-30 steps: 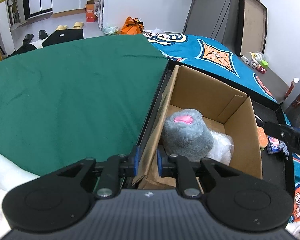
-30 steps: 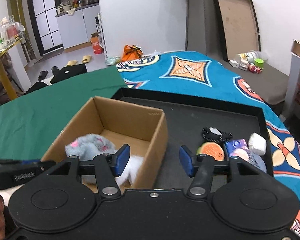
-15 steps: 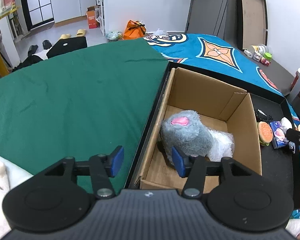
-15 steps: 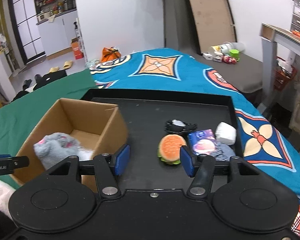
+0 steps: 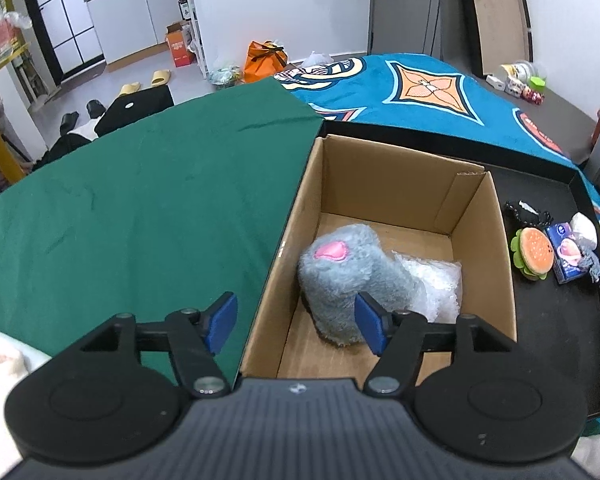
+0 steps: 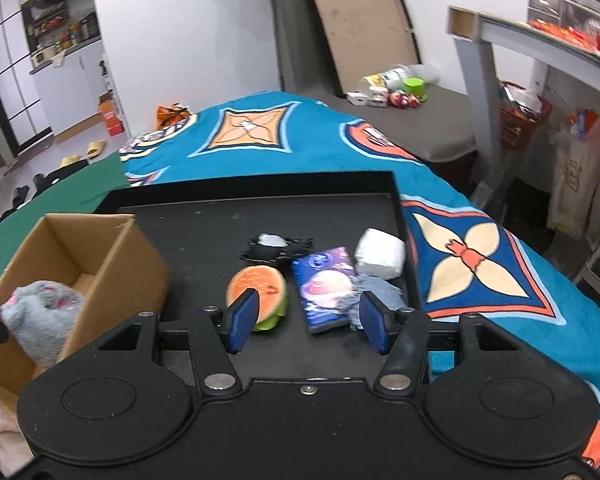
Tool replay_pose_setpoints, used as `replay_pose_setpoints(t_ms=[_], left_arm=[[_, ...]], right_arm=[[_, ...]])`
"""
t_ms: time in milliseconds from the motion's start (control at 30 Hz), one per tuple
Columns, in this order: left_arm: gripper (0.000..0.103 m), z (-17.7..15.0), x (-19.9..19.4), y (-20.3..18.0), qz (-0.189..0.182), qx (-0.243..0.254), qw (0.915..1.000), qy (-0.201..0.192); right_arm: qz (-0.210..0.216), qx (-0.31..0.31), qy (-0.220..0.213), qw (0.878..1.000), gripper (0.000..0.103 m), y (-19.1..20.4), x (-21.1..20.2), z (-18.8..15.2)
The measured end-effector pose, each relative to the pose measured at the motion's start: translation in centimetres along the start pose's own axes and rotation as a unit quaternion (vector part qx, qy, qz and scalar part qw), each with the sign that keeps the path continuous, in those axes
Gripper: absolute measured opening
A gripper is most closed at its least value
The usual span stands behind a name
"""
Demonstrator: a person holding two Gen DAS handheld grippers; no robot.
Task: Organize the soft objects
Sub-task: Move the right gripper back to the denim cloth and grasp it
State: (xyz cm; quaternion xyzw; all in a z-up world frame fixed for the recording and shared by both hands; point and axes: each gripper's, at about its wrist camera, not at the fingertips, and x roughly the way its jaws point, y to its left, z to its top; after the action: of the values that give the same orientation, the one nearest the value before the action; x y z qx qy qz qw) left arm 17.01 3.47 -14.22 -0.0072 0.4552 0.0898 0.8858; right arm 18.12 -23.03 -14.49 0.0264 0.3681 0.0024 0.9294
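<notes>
A cardboard box [image 5: 400,184] stands at the left end of a black tray [image 6: 260,200]. Inside it lie a grey plush toy [image 5: 352,276] with a pink patch and a white crinkly plastic bag [image 5: 440,284]. My left gripper [image 5: 296,320] hovers over the box's near left corner, its jaws opening; the box wall shows between the pads, untouched. On the tray lie a burger plush [image 6: 260,288], a blue packet [image 6: 326,284], a white soft block [image 6: 380,258], a grey rag [image 6: 378,292] and a black item [image 6: 276,248]. My right gripper [image 6: 308,322] hangs open just above the burger and packet.
A green cloth [image 5: 140,200] covers the surface left of the box, a blue patterned blanket [image 6: 480,256] the right. A grey bench [image 6: 420,120] with small items and a metal table leg [image 6: 476,92] stand beyond. White fabric lies at the near left.
My left gripper, shut at the box's near wall before, has opened and pulled back a little. My right gripper swung right from the box to over the burger and packet.
</notes>
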Motion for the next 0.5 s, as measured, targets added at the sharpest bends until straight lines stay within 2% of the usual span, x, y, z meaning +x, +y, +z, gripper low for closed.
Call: replay_pose_setpoints(t_ms=[333, 500], left_arm=[[0.065, 0.7, 1.3, -2.3, 0.033, 0.027, 0.9991, 0.010], [0.069, 1.0, 1.7, -3.4, 0.050, 0.042, 0.9978, 0.012]], right_arm=[[-0.010, 0.035, 0.011, 0.999, 0.052, -2.7, 2.6, -0.8], [-0.015, 0.047, 0.023, 0.999, 0.049, -3.6, 3.9, -1.2]])
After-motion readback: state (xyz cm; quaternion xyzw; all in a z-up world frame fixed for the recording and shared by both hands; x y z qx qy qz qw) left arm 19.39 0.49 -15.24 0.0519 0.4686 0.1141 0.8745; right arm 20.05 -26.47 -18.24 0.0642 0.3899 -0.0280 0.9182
